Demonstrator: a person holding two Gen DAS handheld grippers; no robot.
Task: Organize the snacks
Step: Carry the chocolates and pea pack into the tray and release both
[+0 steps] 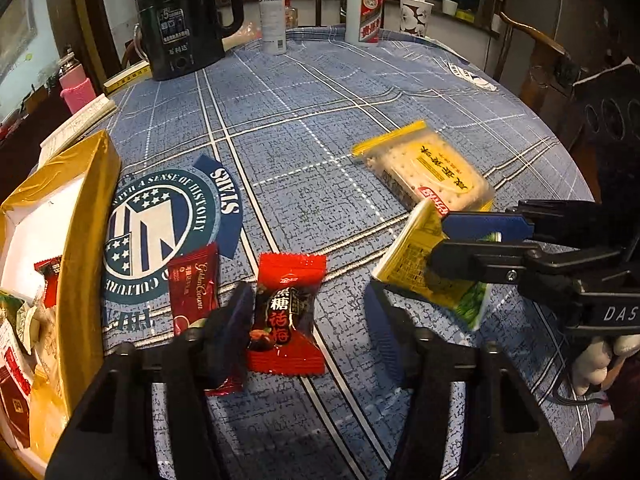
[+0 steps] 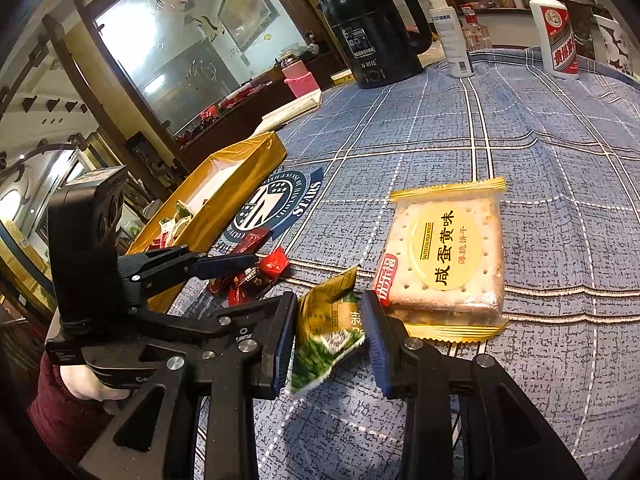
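right claw (image 2: 330, 336) pinches green-yellow packet (image 2: 328, 332); left part-open

Both fisheye wrist cameras sit close above the blue table (image 1: 360, 92), angled down along their own fingers, the left facing the red candy (image 1: 286, 316) from the gold box (image 1: 86, 240) side, the right facing the cracker pack (image 2: 448, 256), and both share the kettle (image 1: 180, 20).

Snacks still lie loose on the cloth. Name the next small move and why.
Probably close the left hand-held gripper on the red candy: the packet lies between its fingers with a gap on one side. The right hand-held gripper already holds the green-yellow packet, and the gold box sits alongside.
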